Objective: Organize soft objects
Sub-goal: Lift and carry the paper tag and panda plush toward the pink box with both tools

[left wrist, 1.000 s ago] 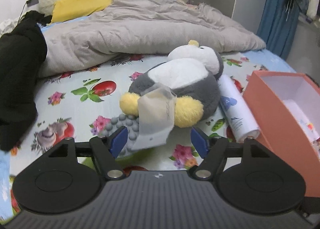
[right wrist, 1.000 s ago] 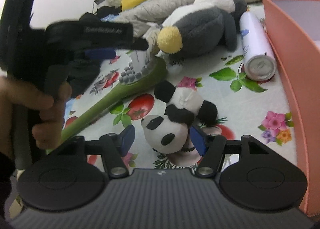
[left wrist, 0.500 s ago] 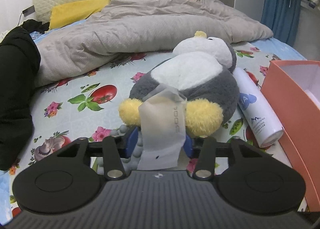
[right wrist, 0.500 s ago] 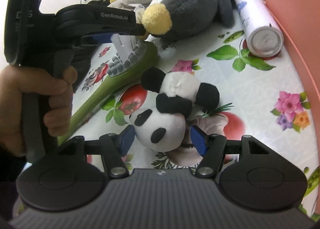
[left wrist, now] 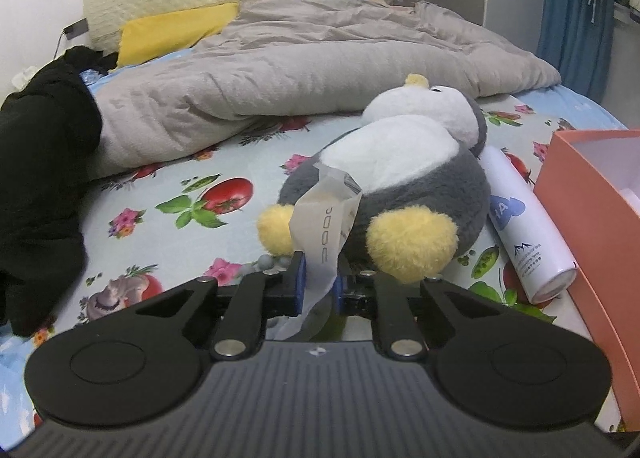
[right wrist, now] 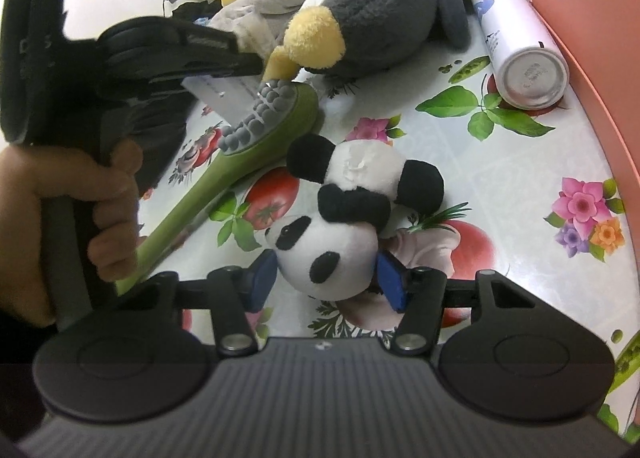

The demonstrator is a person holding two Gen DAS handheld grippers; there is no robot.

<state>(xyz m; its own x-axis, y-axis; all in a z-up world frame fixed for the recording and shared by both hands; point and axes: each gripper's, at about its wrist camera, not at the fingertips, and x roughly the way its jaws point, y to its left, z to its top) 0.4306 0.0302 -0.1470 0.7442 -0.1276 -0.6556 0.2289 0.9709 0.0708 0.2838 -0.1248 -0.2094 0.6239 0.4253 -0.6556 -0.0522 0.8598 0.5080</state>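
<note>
Plush fabric makes up both toys on the flowered bed sheet (left wrist: 168,226). The penguin plush (left wrist: 404,178) lies on its back at about one o'clock from the left gripper (left wrist: 319,286), with a white spray can (left wrist: 524,234) just beside it at its three o'clock. A crinkled translucent tag (left wrist: 326,234) hangs from the penguin's lower body, between its yellow feet.

The left gripper's jaws are closing, and the tag stands pinched between the blue pads. The tag is thin and likely weak; a lift by it alone may tear it or let the toy swing. The body looks light, soft and bulky, so a hold on a foot or a fold of fur would probably be surer.

The panda plush (right wrist: 344,218) lies directly ahead of the right gripper (right wrist: 326,278), at twelve o'clock. That gripper's jaws are closing around the panda's head; the pads sit at either side and appear to meet the fur. The head should compress readily and not slip.

The orange box (right wrist: 592,38) stands at two o'clock in the right wrist view, the likely destination.

Count: two plush toys, one spray can, one green massage brush (right wrist: 256,138), one orange box, one grey duvet (left wrist: 304,66), one yellow pillow (left wrist: 172,30).
</note>
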